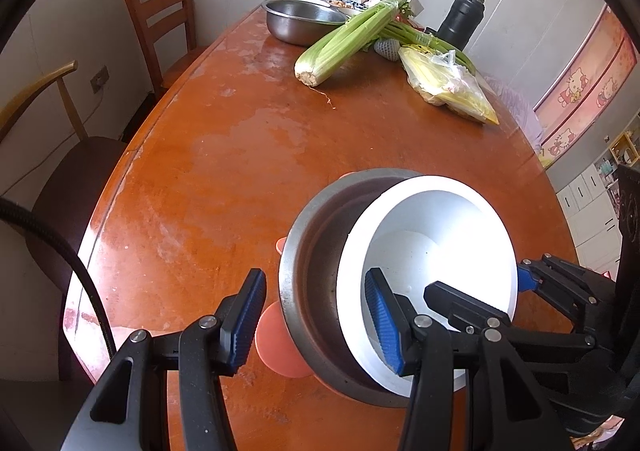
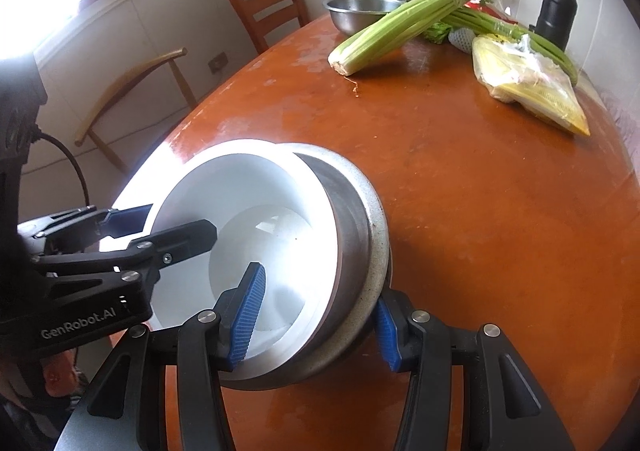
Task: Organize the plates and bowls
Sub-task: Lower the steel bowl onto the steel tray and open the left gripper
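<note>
The white bowl (image 1: 432,219) sits nested inside the steel bowl (image 1: 316,251), and the pair is tipped up on its side over the near end of the tabletop (image 1: 220,171), mouth turned toward me. My right claw (image 2: 320,291) is clenched across their walls. One finger reaches down inside the white bowl and the other presses on the outside of the steel rim. My left claw (image 1: 316,279) straddles the opposite side about halfway open, one finger inside the white bowl and one outside the steel. A strip of tabletop shows between that outer pad and the steel wall, so this claw is released rather than gripping. A pink dish (image 1: 276,343) peeks out from under the steel bowl, and I cannot tell whether the bowl rests on it. The curved edge of the tabletop runs close by on my left, with two chairs (image 1: 160,11) beyond it. Ahead of the bowls lies a wide stretch of bare wood. The far end is crowded with a bunch of celery (image 1: 344,39), a yellow plastic bag (image 1: 452,87), a metal basin (image 1: 300,19) and a black flask (image 1: 460,23) near the wall.
</note>
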